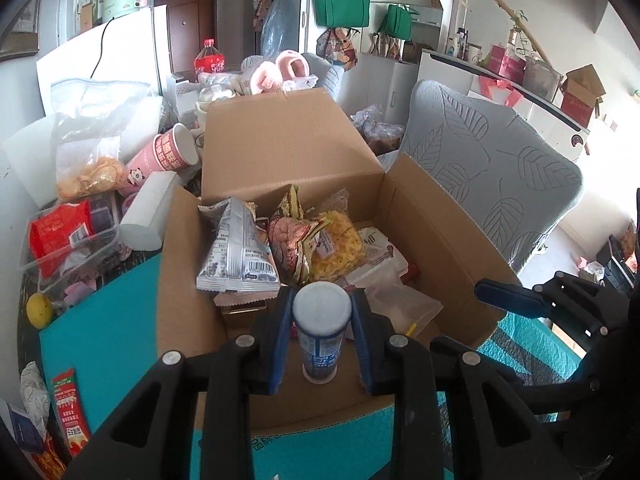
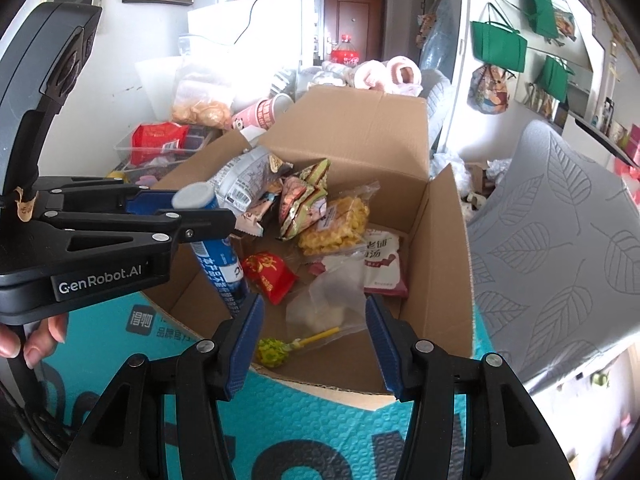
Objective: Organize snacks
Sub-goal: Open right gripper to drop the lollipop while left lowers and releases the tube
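Cardboard box (image 2: 436, 264) open on the counter, half filled with snacks; blue tube held above its near edge.

Brown carton stands on teal padded mailers (image 2: 328, 432), holding a silver packet (image 1: 236, 252), yellow crisps (image 2: 334, 222), a red sachet (image 2: 269, 271) and a lollipop (image 2: 272, 353). Left tongs (image 1: 322, 338) are clamped on the blue tube (image 1: 322, 334), white cap up, over the box's near left corner. Right tongs (image 2: 314, 346) stand partly apart with nothing between them, above the lollipop. Judged step: placing the tube into the box; next move calls for lowering it into the free corner, then releasing. The tube's label is too blurred to read, the box floor beneath the packets is hidden, and only fingertips (image 2: 38, 346) of the person show.
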Action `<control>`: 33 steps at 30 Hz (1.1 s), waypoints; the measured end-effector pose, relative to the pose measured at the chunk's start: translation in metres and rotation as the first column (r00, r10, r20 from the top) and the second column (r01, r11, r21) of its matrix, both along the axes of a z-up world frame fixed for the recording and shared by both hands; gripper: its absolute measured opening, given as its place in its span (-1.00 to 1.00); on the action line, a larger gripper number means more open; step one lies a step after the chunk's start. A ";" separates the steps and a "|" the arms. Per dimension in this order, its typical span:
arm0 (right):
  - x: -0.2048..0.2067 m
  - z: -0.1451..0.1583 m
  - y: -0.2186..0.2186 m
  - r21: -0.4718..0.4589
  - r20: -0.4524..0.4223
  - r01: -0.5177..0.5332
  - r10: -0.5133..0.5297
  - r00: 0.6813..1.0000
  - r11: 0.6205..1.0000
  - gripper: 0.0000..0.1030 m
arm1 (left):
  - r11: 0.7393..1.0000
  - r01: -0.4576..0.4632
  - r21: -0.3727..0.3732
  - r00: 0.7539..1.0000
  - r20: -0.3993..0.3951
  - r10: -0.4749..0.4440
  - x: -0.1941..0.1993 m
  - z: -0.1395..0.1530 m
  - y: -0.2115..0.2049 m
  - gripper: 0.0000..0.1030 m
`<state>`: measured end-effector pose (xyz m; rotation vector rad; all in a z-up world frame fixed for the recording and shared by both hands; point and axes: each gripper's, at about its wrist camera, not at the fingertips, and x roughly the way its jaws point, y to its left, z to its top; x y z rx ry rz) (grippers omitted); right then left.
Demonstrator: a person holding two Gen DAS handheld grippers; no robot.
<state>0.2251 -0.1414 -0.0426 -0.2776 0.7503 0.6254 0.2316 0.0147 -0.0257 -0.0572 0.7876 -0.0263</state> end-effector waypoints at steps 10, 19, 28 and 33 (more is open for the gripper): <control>-0.021 0.052 -0.016 0.050 0.104 0.047 -0.052 0.993 0.998 0.02 | 0.999 -0.010 0.032 0.992 0.125 0.006 -0.031 0.062 -0.012 -0.45; -0.053 0.118 -0.033 0.125 0.250 0.090 -0.120 0.961 0.988 0.20 | 0.999 -0.015 0.040 0.965 0.264 0.004 -0.075 0.118 -0.019 -0.45; -0.101 0.158 -0.054 0.210 0.335 0.133 -0.199 0.921 0.969 0.59 | 0.997 -0.064 0.049 0.924 0.380 0.041 -0.130 0.148 -0.022 0.76; -0.131 0.168 -0.069 0.228 0.378 0.187 -0.264 0.887 0.956 0.72 | 0.994 -0.062 0.085 0.912 0.411 0.022 -0.162 0.154 -0.027 0.88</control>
